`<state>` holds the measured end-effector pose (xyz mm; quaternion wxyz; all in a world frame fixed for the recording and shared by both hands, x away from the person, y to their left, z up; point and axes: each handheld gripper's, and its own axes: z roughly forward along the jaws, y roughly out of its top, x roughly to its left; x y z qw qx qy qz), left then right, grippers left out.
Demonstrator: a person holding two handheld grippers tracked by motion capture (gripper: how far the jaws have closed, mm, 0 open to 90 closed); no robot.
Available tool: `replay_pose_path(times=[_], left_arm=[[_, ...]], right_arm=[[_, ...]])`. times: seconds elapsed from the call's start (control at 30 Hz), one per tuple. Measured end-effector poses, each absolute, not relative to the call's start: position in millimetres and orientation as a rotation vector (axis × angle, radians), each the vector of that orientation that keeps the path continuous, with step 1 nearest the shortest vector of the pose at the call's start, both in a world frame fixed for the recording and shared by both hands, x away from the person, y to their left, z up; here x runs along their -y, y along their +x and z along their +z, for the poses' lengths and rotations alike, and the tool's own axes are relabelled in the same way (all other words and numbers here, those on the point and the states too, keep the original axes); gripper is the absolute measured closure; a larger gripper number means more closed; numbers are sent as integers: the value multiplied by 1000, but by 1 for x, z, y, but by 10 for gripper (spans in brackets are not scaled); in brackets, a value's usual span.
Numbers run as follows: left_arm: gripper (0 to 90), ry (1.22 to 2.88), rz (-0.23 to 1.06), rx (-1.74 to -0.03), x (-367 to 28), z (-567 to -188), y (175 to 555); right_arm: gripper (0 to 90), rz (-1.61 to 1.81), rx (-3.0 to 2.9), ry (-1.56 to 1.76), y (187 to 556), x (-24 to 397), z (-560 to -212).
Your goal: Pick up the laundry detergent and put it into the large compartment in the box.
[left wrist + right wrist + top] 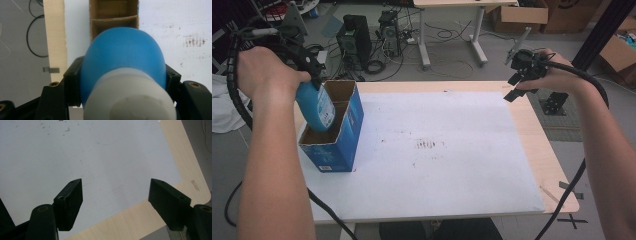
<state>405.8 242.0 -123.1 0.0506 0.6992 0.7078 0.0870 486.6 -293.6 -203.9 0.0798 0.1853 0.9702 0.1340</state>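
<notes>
One bottle (316, 107), blue, clenched at its neck between the left gripper (120, 82) fingers, base entering the box (343, 131) near cell. Lower plumb, clearing the divider. Right gripper (116, 202): fingers spread, empty.

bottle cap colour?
White, on the blue bottle; the cap shows best in the left gripper view.

At the left of the high view, my left gripper (314, 80) holds the blue plastic bottle (316, 107) tilted inside the blue open-topped cardboard box (343, 140), in its nearer compartment. That box stands on the white-covered wooden table (442, 165). My right gripper (517, 82), fingers (71, 202) apart, hangs at upper right over the table's far corner.
</notes>
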Motion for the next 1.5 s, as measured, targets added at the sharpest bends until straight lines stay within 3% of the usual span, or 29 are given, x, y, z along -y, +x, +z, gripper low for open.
replay_pose_path(times=[0.37, 1.5], left_arm=[[379, 2150, 282, -2177, -243, -154, 411], [379, 2146, 136, -2247, -251, -259, 425]], right_arm=[[278, 394, -2903, 559, 486, 294, -206], [278, 363, -2918, 561, 486, 292, -215]])
